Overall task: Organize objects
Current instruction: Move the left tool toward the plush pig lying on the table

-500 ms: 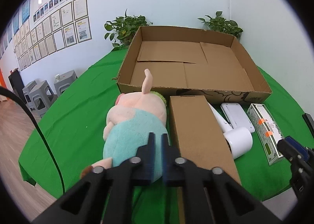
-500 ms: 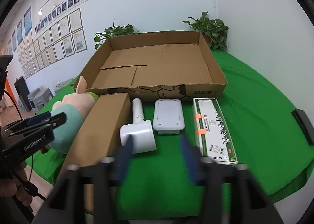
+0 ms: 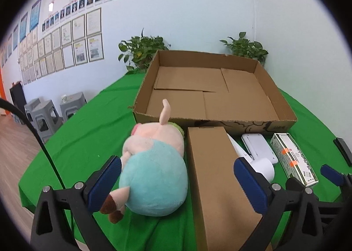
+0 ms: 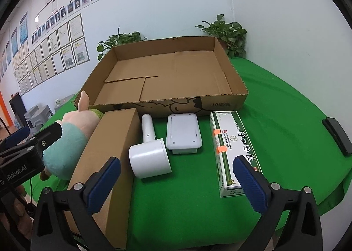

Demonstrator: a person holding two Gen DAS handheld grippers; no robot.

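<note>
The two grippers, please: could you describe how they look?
Both the left gripper and right gripper have black frames with silver screws and ribbed blue pads. A black cable trails beside the left one, whose side carries white lettering.

The long brown carton (image 3: 217, 187) runs off the bottom edge in both views — its near end is unseen. It hides most of the white handled device (image 3: 263, 166) in the left view. The plush pig's (image 4: 70, 138) head is half covered by the left gripper (image 4: 26, 152). Print on the medicine box (image 4: 233, 149) is too small to read.
</note>
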